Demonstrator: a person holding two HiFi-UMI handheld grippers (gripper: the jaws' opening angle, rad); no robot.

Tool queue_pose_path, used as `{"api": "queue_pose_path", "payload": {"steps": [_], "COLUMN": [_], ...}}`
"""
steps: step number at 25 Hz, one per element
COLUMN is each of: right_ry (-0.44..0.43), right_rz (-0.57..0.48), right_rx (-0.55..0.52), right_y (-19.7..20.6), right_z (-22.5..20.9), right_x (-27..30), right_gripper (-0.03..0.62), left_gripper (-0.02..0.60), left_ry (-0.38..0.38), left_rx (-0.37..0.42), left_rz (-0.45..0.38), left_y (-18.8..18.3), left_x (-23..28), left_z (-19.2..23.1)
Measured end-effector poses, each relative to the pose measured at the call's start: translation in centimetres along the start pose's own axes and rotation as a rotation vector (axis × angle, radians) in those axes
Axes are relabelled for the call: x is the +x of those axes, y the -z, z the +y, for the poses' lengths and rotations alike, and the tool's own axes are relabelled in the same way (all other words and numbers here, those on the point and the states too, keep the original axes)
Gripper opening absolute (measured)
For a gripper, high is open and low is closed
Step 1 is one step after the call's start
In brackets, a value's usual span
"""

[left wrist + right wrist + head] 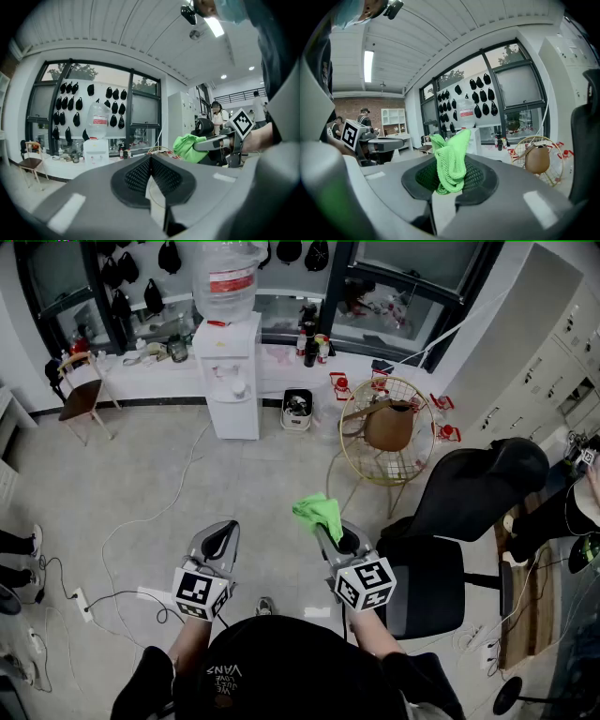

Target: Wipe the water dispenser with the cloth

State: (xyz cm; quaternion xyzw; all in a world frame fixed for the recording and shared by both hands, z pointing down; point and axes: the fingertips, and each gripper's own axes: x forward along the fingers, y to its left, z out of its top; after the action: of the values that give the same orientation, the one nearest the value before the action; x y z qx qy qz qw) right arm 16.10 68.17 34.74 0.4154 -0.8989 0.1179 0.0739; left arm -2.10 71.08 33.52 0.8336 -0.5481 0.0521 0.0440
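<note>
Head view: the water dispenser (232, 371) stands well apart from you, so you must first approach. Left gripper view: your left gripper (151, 161) seems closed, with nothing in it. Right gripper view: your right gripper (449, 180) clamps the cloth (450, 157), ready for wiping.

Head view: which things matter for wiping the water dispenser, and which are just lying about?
Job: white floor-standing water dispenser with clear bottle; crumpled green cloth, clamped in the right gripper.
Lying about: black office chair; gold wire chair; brown wooden chair.
</note>
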Motion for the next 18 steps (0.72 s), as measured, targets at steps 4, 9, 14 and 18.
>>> {"api": "queue_pose_path", "payload": {"steps": [4,9,14,18], "right_ry": [-0.026,-0.005,-0.013,-0.05], "right_rz": [0.002,0.006,0.015,0.02], "right_rx": [0.027,0.069,0.083,0.069], "right_y": [-0.3,-0.2,-1.2,-2.6], "right_z": [-0.1,-1.6,-5.2,-9.0], "right_x": [2.6,5.7,9.5,13.8], "right_gripper": [0.087,0.091,0.091,0.091], "left_gripper": [0.002,0.002,0.003,0.003], "left_ry": [0.027,0.063,0.053,-0.005], "left_rx": [-0.004,-0.007,-0.033,-0.047], "left_rz": [0.008,0.007,0.005,0.006], "left_y": [0.1,0.2,0.4,0.2], "left_x": [1.9,4.9,9.1,13.3], "left_z": [1.9,4.3,5.9,7.9]}}
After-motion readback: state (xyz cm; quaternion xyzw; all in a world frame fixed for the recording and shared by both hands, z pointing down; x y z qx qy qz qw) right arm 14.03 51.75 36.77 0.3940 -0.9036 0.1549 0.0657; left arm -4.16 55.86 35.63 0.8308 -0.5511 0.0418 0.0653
